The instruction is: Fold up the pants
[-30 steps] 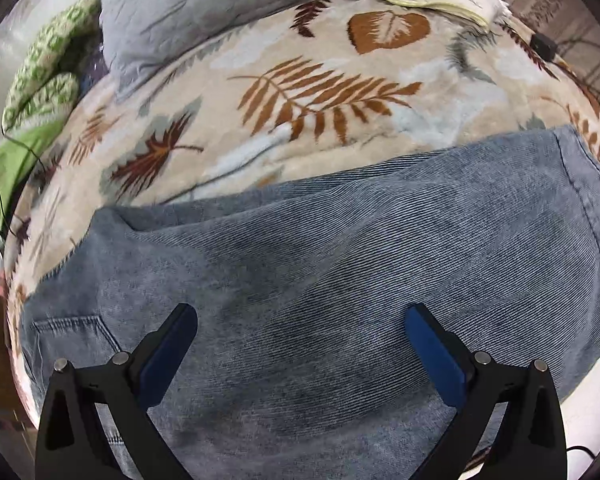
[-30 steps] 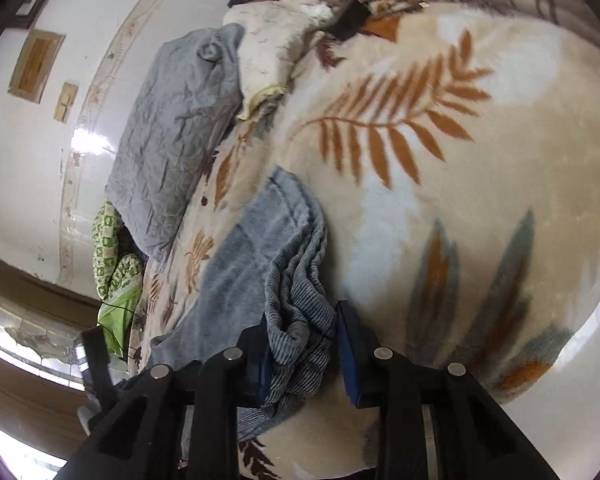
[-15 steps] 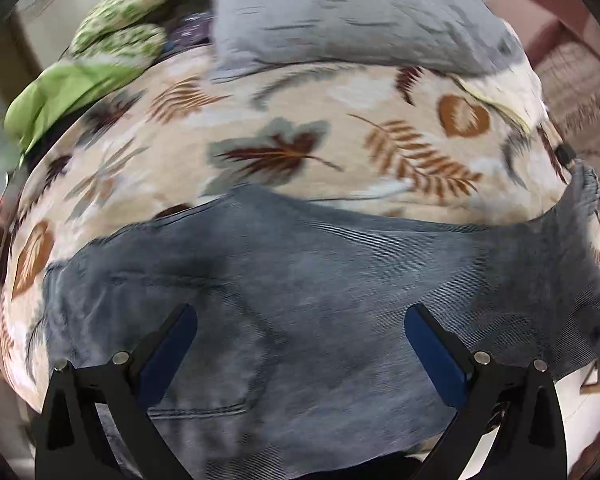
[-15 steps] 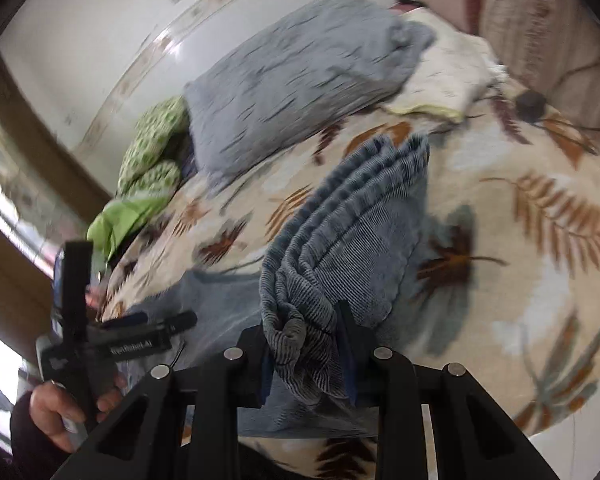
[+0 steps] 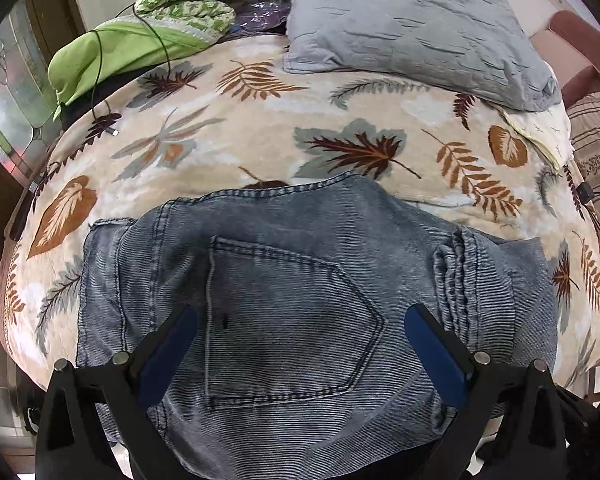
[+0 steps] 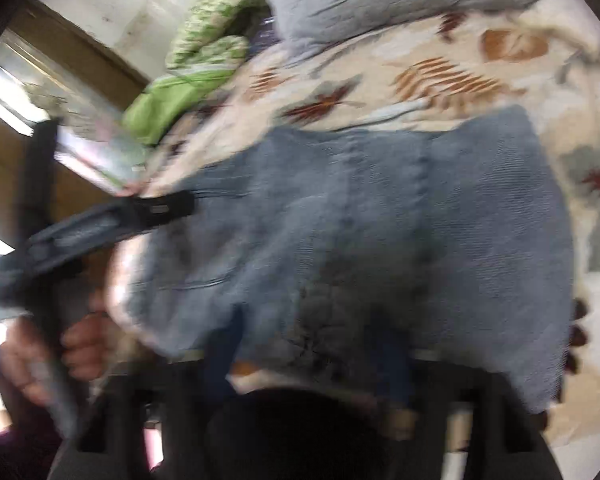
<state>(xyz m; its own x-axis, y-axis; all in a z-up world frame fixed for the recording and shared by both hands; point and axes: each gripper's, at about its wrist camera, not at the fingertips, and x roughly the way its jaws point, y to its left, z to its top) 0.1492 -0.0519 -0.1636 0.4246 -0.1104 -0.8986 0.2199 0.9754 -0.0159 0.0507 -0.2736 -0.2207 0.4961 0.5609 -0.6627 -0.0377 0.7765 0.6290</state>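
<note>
Two layers of faded blue-grey denim pants (image 5: 300,312) now lie doubled on the leaf-patterned bed blanket (image 5: 260,128), hem stack near the back pocket. My right gripper (image 6: 312,360) has just been opening, nothing between its jaws; my left gripper (image 5: 300,344) hovers wide open, empty. Another fold remains, I judge.

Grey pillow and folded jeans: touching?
Apart. In the left wrist view a band of leaf-print blanket lies bare between the grey pillow and the far edge of the folded jeans.
</note>
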